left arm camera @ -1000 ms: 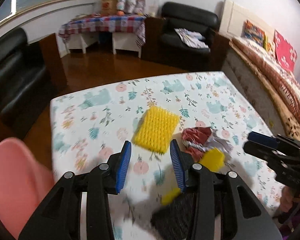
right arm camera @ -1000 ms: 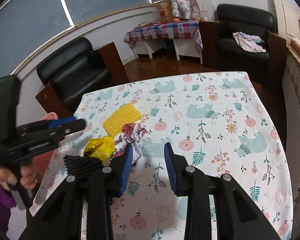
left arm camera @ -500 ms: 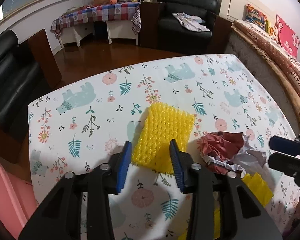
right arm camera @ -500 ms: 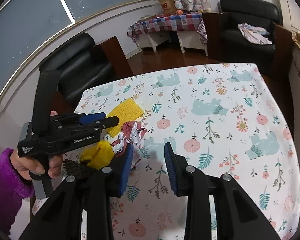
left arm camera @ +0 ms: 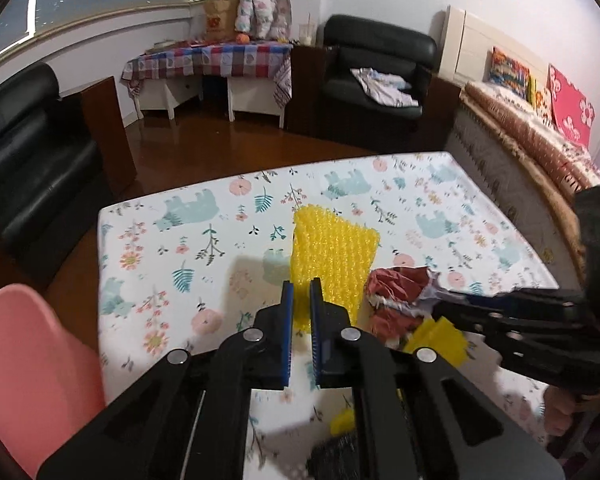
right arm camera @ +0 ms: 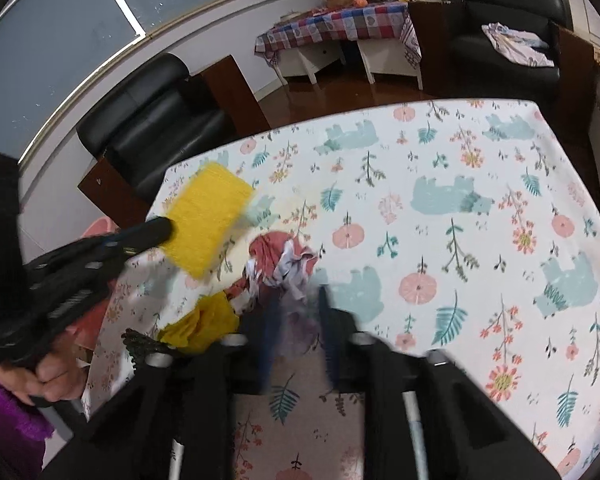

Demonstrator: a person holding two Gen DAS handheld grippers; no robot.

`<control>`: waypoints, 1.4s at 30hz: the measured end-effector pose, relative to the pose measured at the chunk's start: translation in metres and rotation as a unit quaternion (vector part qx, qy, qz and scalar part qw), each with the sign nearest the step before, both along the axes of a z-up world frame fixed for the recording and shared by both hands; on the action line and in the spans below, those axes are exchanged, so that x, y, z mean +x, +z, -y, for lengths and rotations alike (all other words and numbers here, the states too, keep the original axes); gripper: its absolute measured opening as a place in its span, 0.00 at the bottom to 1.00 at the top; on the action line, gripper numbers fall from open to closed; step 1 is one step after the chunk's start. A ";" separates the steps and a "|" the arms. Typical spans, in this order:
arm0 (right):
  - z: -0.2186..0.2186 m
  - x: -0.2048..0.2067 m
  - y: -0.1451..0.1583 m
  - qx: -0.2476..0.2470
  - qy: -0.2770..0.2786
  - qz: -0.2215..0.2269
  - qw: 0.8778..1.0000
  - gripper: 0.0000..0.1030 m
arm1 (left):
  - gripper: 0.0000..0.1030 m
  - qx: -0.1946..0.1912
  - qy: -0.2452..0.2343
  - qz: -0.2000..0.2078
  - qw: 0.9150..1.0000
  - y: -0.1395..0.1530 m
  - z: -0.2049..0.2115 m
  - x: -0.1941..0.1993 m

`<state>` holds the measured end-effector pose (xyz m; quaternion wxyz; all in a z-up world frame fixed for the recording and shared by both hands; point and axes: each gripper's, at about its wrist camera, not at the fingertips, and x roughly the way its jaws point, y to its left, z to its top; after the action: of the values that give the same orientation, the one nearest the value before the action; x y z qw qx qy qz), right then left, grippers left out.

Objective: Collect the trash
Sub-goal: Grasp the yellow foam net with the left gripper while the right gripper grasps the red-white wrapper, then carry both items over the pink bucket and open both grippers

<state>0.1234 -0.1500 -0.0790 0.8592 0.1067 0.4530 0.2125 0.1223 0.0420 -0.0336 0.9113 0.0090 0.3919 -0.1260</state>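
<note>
Since half a second ago, the left gripper has been narrowed from a wide gap to a tight pinch on the near edge of the yellow bubble wrap sheet, and that edge is now raised off the floral tablecloth, as is seen from the right wrist view. The right gripper has been brought forward to the crumpled red and white wrapper, just beside the sheet, and its blue pads are now set on either side of the wrapper's near end, though they are blurred.
</note>
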 end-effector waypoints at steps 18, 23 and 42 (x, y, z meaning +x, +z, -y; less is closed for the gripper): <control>0.020 -0.058 0.058 -0.003 -0.029 0.105 0.994 0.06 | 0.07 -0.024 0.066 0.042 0.997 0.034 -0.018 -0.079; 0.008 -0.071 0.079 0.004 -0.012 0.130 0.991 0.06 | 0.07 -0.022 0.092 0.055 0.994 0.043 -0.027 -0.097; -0.132 -0.075 0.109 0.023 0.127 0.156 0.979 0.06 | 0.07 -0.006 0.244 0.075 0.967 0.056 -0.108 -0.138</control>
<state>0.0485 -0.0183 0.0304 0.8826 0.0336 0.3178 0.3448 -0.0160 0.1505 0.0226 0.9411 -0.0830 0.3123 0.0991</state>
